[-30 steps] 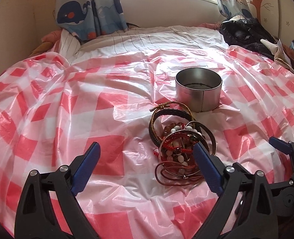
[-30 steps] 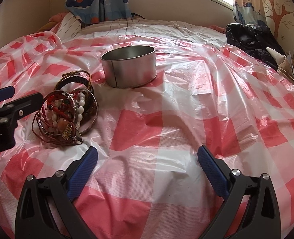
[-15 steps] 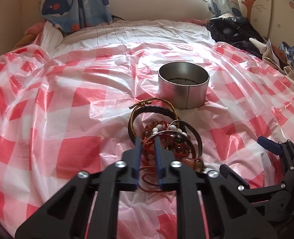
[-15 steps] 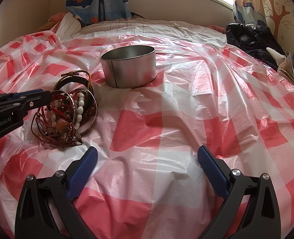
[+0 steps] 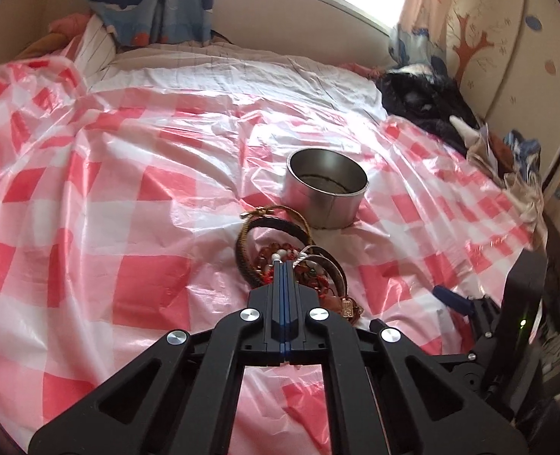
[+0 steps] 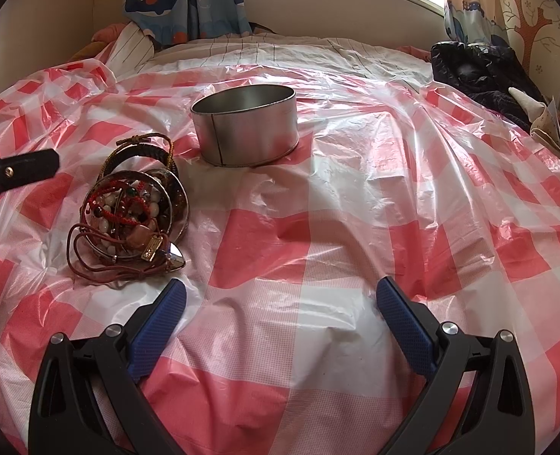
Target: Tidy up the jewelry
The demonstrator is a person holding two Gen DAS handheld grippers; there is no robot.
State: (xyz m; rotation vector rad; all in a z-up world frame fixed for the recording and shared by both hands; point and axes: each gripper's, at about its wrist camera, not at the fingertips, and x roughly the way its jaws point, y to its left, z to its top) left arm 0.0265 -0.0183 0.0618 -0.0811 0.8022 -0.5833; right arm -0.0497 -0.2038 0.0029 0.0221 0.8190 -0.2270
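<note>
Jewelry (image 5: 291,265) is lying in a tangled heap on the bed (image 5: 128,197), straight ahead of my left gripper (image 5: 283,262) and just under its tips. From my right gripper (image 6: 280,303) the heap (image 6: 132,212) is sitting off to the left and a little forward, so the left one is the nearer by far. My left fingers (image 5: 278,276) are pressed together, blue pads meeting; whether a strand is caught between them I cannot tell, since the tips are covering the beads. My right fingers (image 6: 158,322) are standing wide apart over bare plastic sheet, holding nothing. The heap is running long from me toward the tin (image 5: 327,193), with the dark braided bangle (image 5: 257,231) at its far end just beside the tin wall and the brown cord loops at the near end. I am judging that any lift should carry forward along that same line and over the tin rim. Against a second ago, my left fingers were spread on either side of the heap; half a second ago they were nearly closed, and now they are shut, with the gripper tilted and the view slanting. My right gripper is keeping its place unchanged.
</note>
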